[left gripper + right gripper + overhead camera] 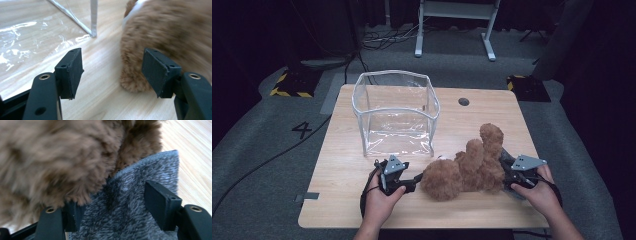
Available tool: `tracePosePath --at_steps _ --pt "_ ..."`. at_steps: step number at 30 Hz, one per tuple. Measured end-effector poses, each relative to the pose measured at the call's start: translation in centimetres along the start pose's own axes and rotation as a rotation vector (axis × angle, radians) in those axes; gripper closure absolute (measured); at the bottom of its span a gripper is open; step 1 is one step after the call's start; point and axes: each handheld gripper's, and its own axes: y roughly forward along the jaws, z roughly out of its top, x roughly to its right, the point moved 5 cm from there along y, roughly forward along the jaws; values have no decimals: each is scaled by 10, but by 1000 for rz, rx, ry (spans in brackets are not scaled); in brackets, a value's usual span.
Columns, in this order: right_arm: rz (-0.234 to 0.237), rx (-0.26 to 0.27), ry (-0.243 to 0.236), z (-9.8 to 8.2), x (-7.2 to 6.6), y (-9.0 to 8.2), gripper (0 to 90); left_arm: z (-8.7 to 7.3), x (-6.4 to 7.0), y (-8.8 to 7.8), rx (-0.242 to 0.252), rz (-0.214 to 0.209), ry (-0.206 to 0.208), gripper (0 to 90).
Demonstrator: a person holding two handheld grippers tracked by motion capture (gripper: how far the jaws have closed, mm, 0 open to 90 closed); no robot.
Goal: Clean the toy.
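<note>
1. The teddy bear [467,170] lies on the table [337,175], beside the clear bag [394,112]
2. Left gripper [414,181] gapes by its head, gripping nothing
3. Right gripper [112,202] stands open over the bear's grey cloth [135,195]

Brown teddy bear [464,170], grey cloth [140,202], clear box [394,112].

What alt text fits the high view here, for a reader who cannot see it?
A brown teddy bear lies on a wooden table between two hand-held grippers, the left gripper at its head and the right gripper at its body, both with jaws open. A clear plastic bag stands open behind them.
</note>
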Motion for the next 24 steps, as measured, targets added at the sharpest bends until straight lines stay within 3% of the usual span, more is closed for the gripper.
tracePosePath --at_steps 3,8,14,17,20,24 --pt "20 15 41 -2 -1 2 357 -13 6 2 -43 -58 58 342" --pt "18 30 58 -5 -1 2 357 -33 13 5 -108 -108 163 318" --pt "19 49 75 -7 -1 -3 358 -27 39 16 -75 -177 278 262" --pt "24 56 94 -7 -1 -3 364 -23 47 21 -67 -163 316 224" --pt "30 58 102 -5 -1 -2 375 -19 51 27 -80 -122 356 208" --pt "37 62 115 -2 -2 -2 420 -13 52 36 -99 -82 379 209"
